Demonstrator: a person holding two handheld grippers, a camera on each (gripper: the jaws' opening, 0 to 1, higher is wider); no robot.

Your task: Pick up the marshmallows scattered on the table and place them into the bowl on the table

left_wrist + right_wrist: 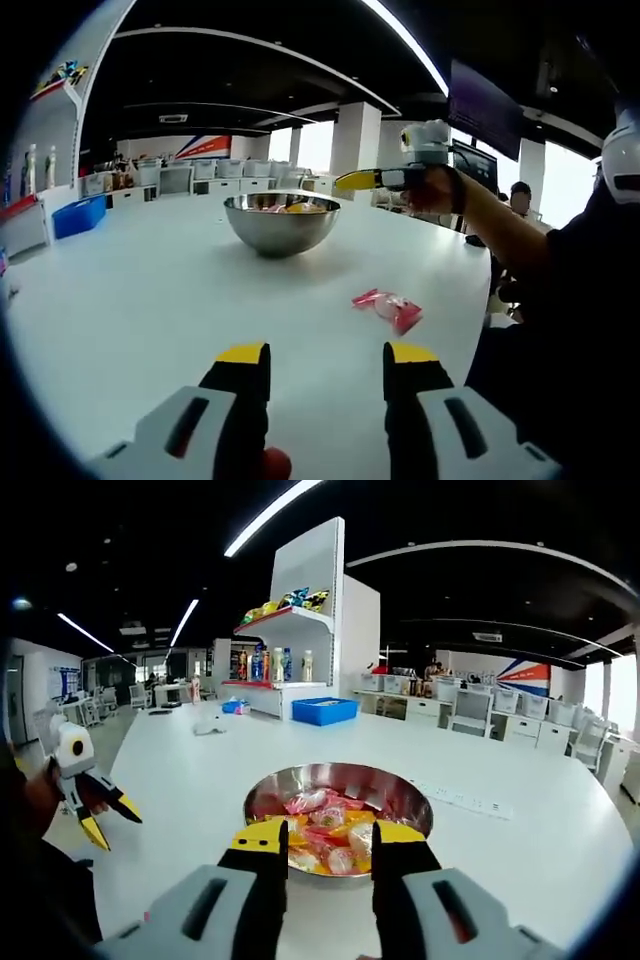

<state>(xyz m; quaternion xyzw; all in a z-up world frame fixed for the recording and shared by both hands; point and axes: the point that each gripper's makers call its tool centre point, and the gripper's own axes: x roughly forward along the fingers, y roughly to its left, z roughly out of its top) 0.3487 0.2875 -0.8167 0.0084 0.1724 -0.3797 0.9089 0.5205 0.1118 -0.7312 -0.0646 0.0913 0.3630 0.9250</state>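
Best to bring the left tool (pixel 327 362), jaws apart and empty, forward and right over the pink marshmallow (pixel 389 308) lying on the bench (pixel 150 290) near the bowl (pixel 281 221). Right tool (pixel 329 843) above the bowl, parted, holding nothing. Wrapped sweets inside the bowl clear from the right gripper view, barely visible from the left

no readable text, labels or signs

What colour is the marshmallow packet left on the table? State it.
Pink-red with clear wrapping: the marshmallow packet, best seen in the left gripper view.
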